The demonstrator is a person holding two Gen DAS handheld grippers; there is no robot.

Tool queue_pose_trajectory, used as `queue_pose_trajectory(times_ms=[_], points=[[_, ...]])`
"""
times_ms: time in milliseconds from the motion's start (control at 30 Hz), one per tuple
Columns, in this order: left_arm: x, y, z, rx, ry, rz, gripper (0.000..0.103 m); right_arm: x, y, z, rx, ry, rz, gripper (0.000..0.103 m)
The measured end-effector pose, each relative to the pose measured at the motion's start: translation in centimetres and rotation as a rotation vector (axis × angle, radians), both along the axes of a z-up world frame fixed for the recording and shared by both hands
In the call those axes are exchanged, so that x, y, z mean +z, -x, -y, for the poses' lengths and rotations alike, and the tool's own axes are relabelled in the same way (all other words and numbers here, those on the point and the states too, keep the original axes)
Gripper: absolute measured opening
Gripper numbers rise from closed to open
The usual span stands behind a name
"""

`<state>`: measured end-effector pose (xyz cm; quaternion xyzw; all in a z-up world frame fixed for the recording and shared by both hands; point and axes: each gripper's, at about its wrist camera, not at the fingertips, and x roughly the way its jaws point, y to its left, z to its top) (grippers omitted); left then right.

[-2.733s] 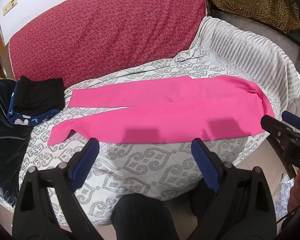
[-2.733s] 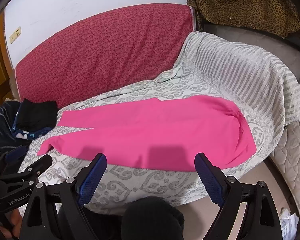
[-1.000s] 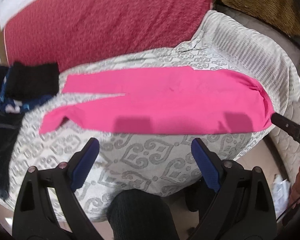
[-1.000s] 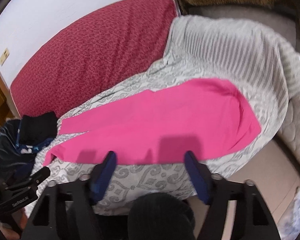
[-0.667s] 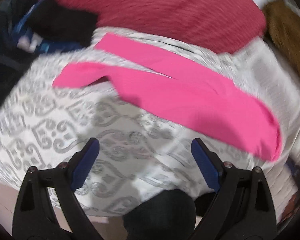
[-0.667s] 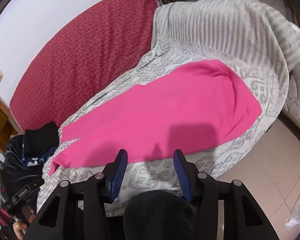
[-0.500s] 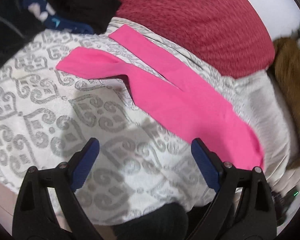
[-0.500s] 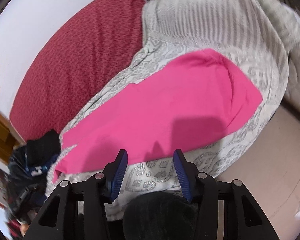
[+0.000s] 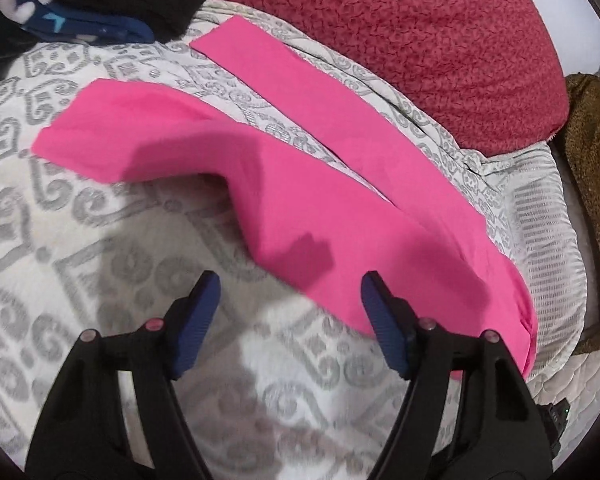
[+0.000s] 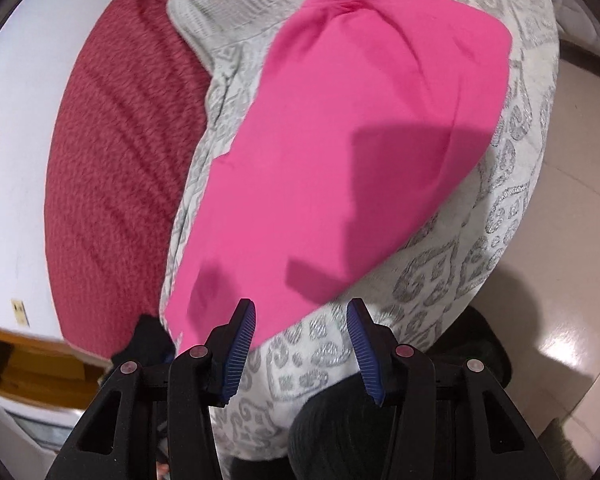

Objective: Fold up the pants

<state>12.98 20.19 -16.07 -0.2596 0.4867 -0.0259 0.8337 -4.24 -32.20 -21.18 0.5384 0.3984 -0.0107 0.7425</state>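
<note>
Bright pink pants (image 9: 308, 200) lie flat on a white cover with grey scroll patterns (image 9: 100, 288). In the left wrist view both legs run up and left, the near leg bent at its end. My left gripper (image 9: 290, 304) is open and empty, just short of the near leg's edge. In the right wrist view the pants (image 10: 340, 140) show their wide waist end at the top right. My right gripper (image 10: 301, 328) is open and empty, its left fingertip at the pants' near edge.
A red patterned cushion (image 9: 420, 40) backs the cover. Dark blue and black clothes (image 9: 80, 4) lie at the far left. A leopard-print fabric (image 9: 596, 160) hangs at the right. Bare floor (image 10: 560, 240) lies beyond the cover's right edge. A dark knee (image 10: 340, 432) sits below the right gripper.
Both grippers have moved in close over the pants. The left swung toward the leg end, the right toward the waist end. Both jaws have narrowed but stay open.
</note>
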Motion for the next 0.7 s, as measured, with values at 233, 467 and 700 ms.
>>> queue_pose_trajectory(times_ms=[233,467,700], points=[[-1.1,-2.0,-0.8,0.010,0.013,-0.015,0.073,-1.7,-1.1,1.1,-0.060,-0.018,-0.054,0.049],[-1.5,-3.5,-1.3,0.024,0.006,-0.022,0.070,-0.2,-2.2,0.8,-0.080,0.084,-0.029,0.043],[-2.1,-4.3,-2.6,0.072,0.065,-0.035,0.062,-0.7,-2.6,1.4,-0.113,0.068,-0.052,0.013]])
